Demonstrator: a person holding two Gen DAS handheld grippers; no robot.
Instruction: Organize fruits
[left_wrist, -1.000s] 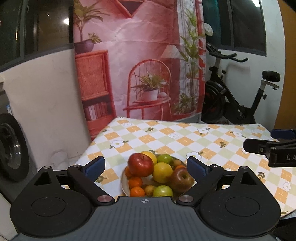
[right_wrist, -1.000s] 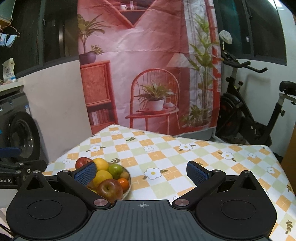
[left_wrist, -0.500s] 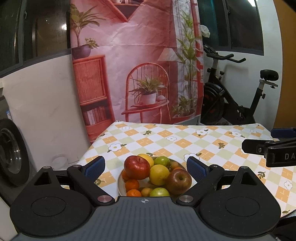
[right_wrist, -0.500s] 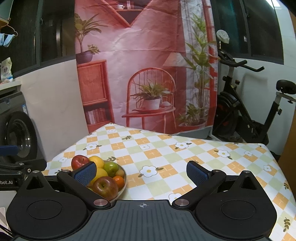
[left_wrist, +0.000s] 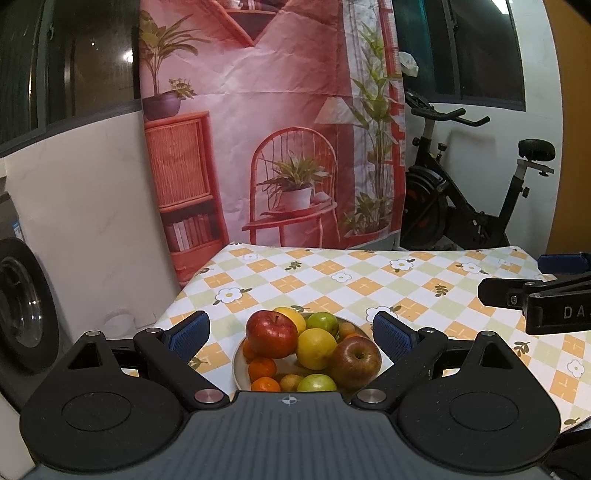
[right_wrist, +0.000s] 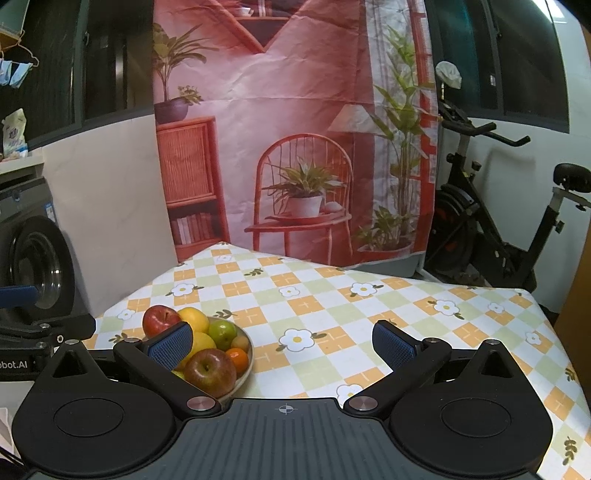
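- Fingers of the left gripper (left_wrist: 291, 328) stand wide apart and empty, framing the plate (left_wrist: 238, 363) of fruit just ahead of them.
- Right gripper (right_wrist: 282, 338) is likewise spread with nothing between its pads; it looks over bare tablecloth (right_wrist: 332, 295), the plate off to its left.
- Fruit sits heaped together on the plate, near the table's left corner: a red apple (left_wrist: 271, 334) on top at the left, a lemon (left_wrist: 316, 349) in the middle, a darker apple (left_wrist: 354, 362) at the right, small oranges (left_wrist: 261, 369) and a green fruit (left_wrist: 317, 383) at the near rim, another green one (left_wrist: 322, 322) behind.
- A heap like this fits fruit already gathered as well as fruit waiting to be sorted out; the pictures do not settle which.
- Any grasp here, I judge, should come from above on a top piece, pads across its widest part, squeezing gently so neighbours do not roll.
- Both apples stand stem-up, their axes roughly vertical; the lemon's long axis I cannot make out.
- Beyond the plate the cloth runs clear to the far edge.
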